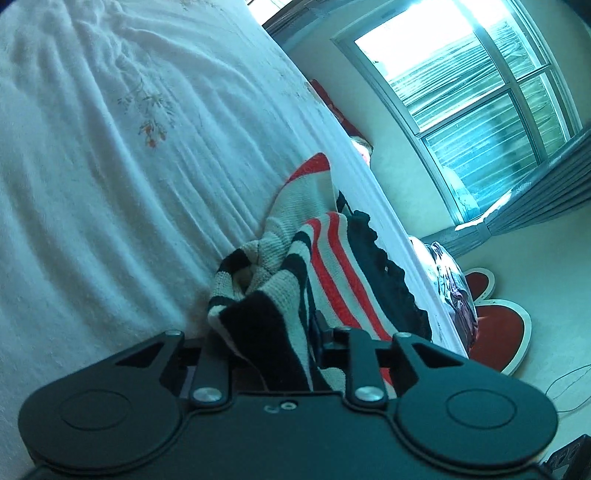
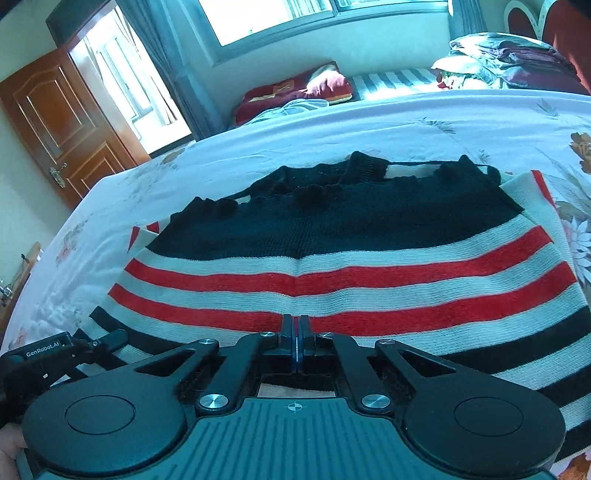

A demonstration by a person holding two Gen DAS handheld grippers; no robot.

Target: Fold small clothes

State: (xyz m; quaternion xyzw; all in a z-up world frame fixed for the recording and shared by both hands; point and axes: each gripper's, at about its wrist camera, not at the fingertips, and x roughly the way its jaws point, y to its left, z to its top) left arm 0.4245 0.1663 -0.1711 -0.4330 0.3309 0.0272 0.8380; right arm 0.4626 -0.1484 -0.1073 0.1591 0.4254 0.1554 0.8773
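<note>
A small knitted sweater (image 2: 332, 266) with a black top and red, white and black stripes lies spread on the white floral bedsheet (image 2: 406, 125). My right gripper (image 2: 295, 328) is shut, its fingers pressed together over the sweater's lower striped edge; whether fabric is pinched I cannot tell. My left gripper (image 1: 269, 339) is shut on a bunched corner of the sweater (image 1: 295, 266) and holds it lifted off the bedsheet (image 1: 110, 166); its fingertips are hidden by the fabric. The left gripper also shows at the lower left of the right wrist view (image 2: 48, 354).
A pile of clothes (image 2: 509, 59) and a red pillow (image 2: 295, 92) lie on a bench under the window (image 2: 314, 18). A wooden door (image 2: 62, 122) stands at left. The bed edge (image 1: 388, 206) drops to a floor with red heart-shaped mats (image 1: 502, 325).
</note>
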